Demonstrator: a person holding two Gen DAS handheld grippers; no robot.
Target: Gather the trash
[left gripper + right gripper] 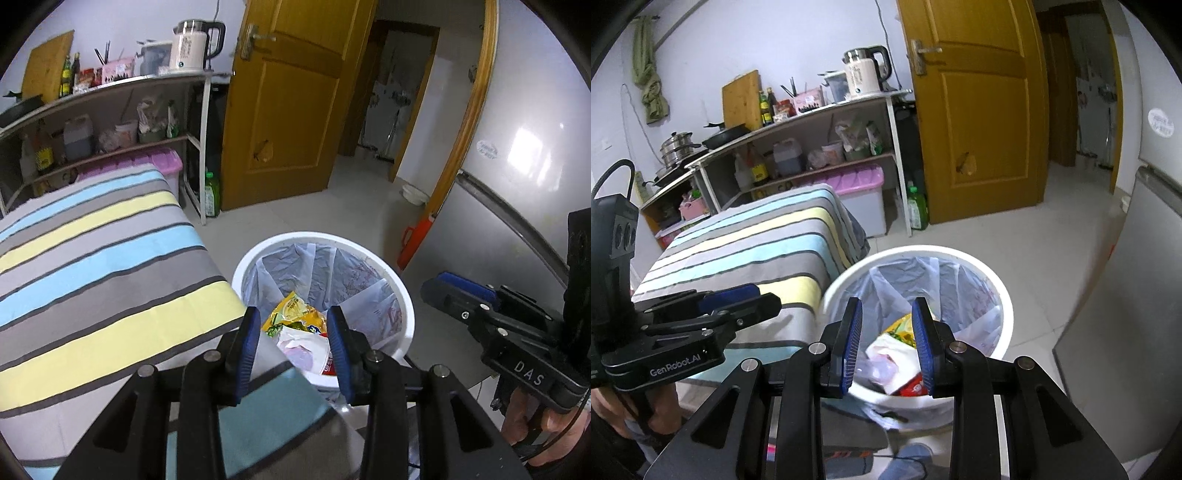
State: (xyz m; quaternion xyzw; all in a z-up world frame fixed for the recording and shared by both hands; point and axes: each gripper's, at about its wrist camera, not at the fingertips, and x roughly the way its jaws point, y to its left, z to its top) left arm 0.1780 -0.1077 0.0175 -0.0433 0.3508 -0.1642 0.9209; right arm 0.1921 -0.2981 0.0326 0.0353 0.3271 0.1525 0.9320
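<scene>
A white bin [404, 295] [1010, 314] with a clear liner stands on the floor beside the striped table. Inside it lie a yellow wrapper [291, 308] [905, 326], a white plastic bag [306, 347] [886, 350] and a red packet [330, 363] [912, 387]. My left gripper [293, 314] [764, 295] hangs over the bin's near rim, open, with nothing between its blue pads. My right gripper [886, 306] [443, 286] is above the bin's near edge too, open and holding nothing. A hand grips each handle.
A table under a striped cloth [110, 258] is left of the bin. Behind it stand a shelf [110, 85] with a kettle [192, 44], a pink-lidded box [162, 162] and a green bottle [211, 195]. There is a wooden door [288, 103] ahead, and a grey fridge [517, 166] and a red container [413, 240] to the right.
</scene>
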